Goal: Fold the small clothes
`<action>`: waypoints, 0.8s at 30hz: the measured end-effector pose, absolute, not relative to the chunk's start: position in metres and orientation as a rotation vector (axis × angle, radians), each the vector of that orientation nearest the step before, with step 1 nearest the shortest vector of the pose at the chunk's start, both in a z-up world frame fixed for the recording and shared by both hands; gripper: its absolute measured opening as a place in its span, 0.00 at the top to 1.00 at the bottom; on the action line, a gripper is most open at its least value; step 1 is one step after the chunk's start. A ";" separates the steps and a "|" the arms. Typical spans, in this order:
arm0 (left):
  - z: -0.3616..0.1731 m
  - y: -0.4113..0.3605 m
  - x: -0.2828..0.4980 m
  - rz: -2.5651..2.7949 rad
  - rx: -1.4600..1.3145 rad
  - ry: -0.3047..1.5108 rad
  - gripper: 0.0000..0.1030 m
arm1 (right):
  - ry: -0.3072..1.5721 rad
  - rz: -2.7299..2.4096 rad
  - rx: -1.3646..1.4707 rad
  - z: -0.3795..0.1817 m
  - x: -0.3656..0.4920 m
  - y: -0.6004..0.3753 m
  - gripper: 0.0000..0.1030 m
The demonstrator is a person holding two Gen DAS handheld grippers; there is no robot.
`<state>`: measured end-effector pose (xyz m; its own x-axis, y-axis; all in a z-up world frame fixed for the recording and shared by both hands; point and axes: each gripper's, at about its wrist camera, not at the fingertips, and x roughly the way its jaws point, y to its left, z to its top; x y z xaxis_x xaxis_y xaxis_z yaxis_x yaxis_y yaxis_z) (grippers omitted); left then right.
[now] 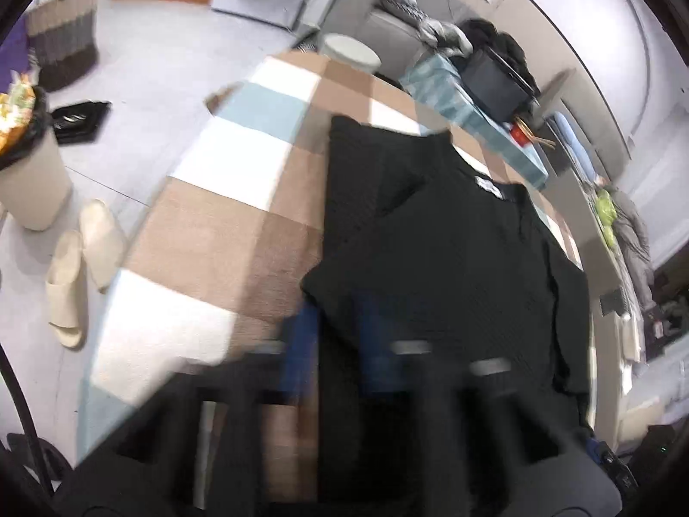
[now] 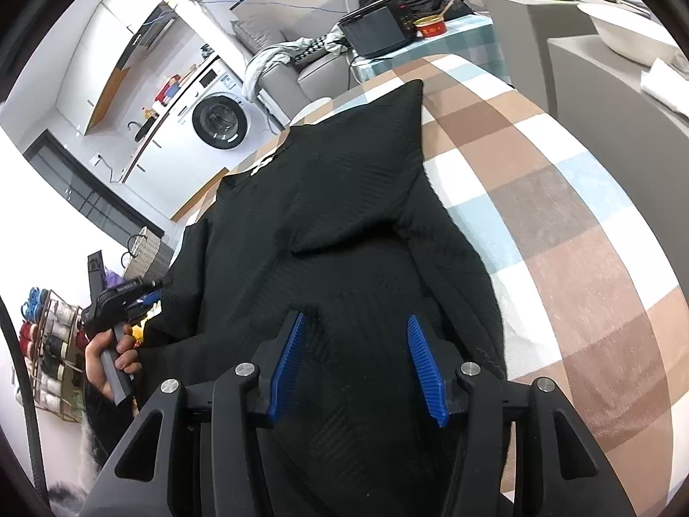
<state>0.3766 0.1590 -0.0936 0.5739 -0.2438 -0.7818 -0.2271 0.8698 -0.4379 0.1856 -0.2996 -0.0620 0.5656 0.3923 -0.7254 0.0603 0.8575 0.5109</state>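
Observation:
A black knit garment (image 1: 430, 237) (image 2: 323, 198) lies spread on the checked tablecloth (image 1: 215, 224) (image 2: 581, 258), one sleeve folded across its body. My left gripper (image 1: 340, 344) is badly blurred in its own view, at the garment's near corner. The right wrist view shows it (image 2: 150, 291) held by a hand (image 2: 107, 353), shut, with its tip at the cloth's left sleeve edge. My right gripper (image 2: 357, 344) hovers over the near hem. Its blue pads (image 2: 293, 362) stand apart, with fabric beneath them and nothing pinched.
Pale slippers (image 1: 82, 258), a lined bin (image 1: 30, 172) and a woven basket (image 1: 64, 34) stand on the floor left of the table. Beyond it are a washing machine (image 2: 219, 118), a sofa with clothes, a black box (image 2: 374, 30) and a white bowl (image 2: 624, 30).

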 end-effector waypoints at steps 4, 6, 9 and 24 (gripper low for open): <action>-0.062 0.140 0.391 -0.077 -0.526 0.850 0.98 | 0.955 0.192 0.540 -0.064 0.184 -0.306 0.51; -0.037 0.124 0.397 -0.166 -0.542 0.780 0.98 | 0.964 0.181 0.541 -0.065 0.186 -0.307 0.51; -0.010 0.092 0.398 -0.270 -0.525 0.730 0.90 | 0.963 0.184 0.531 -0.062 0.186 -0.307 0.51; -0.078 0.084 0.309 -0.070 -0.113 0.922 0.27 | 0.959 0.203 0.533 -0.066 0.177 -0.309 0.51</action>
